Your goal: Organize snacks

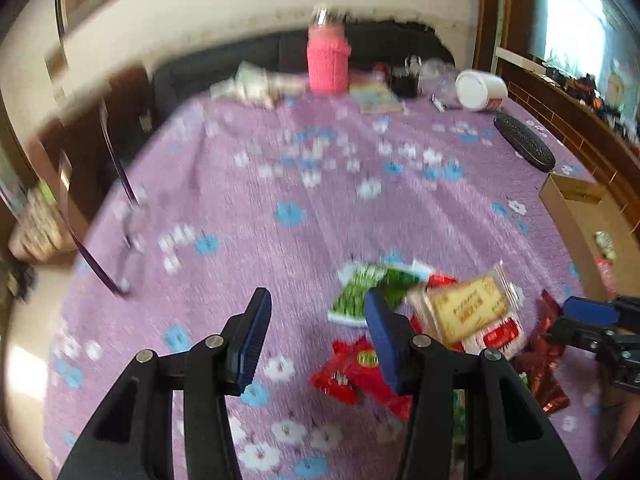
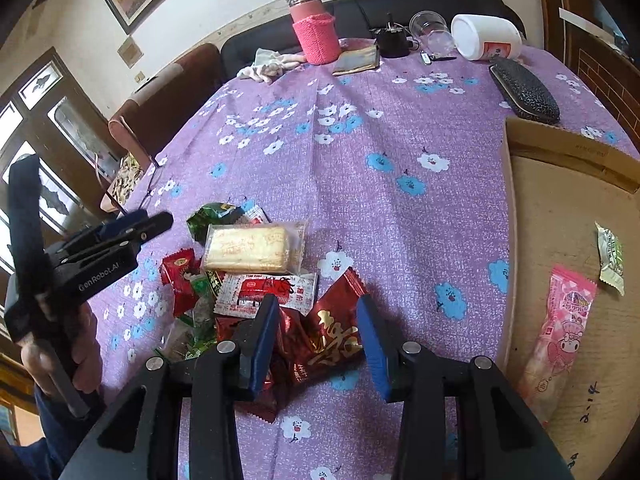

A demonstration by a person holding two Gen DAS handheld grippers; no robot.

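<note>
While the left gripper (image 1: 316,320) hangs with its jaws apart and nothing between them, over bare tablecloth (image 2: 400,208) left of the snack pile (image 2: 244,264) at the table's near edge, the right gripper (image 2: 316,336) straddles a dark red packet (image 2: 328,340); I cannot tell whether its pads press it. At the right edge, a cardboard box (image 2: 560,200) holds a pink packet (image 2: 560,320) and a green one (image 2: 610,256).
</note>
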